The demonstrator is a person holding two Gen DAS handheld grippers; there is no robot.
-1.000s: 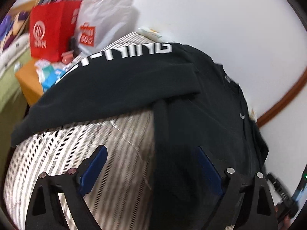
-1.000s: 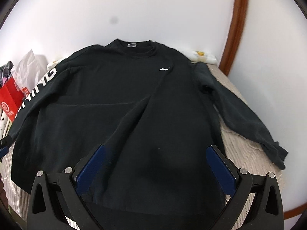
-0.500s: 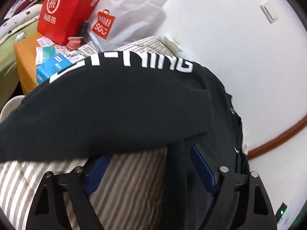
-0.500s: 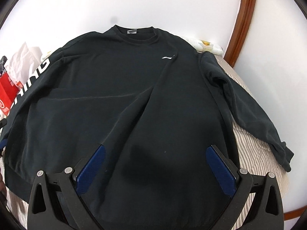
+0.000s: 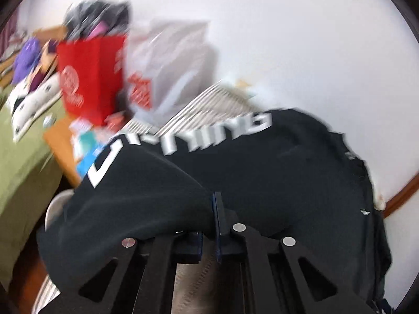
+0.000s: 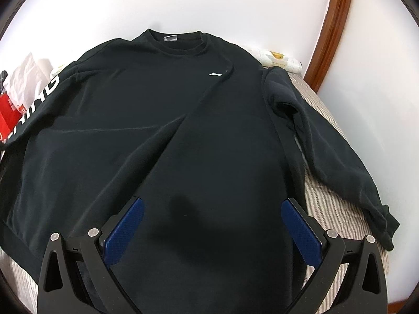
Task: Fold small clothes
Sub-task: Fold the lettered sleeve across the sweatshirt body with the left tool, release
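Clamped in my left gripper (image 5: 216,225) is the lettered sleeve (image 5: 146,183) of the black sweatshirt (image 6: 183,120), which lies face-up on the striped bed (image 6: 337,209); my right gripper (image 6: 212,225) hovers open above its hem. Folding has just begun: next I should carry this sleeve across the chest, keeping it flat.

Matt black cloth sweatshirt (image 6: 183,130), ribbed striped fabric bedcover (image 6: 337,209), glossy wooden trim (image 6: 330,34)
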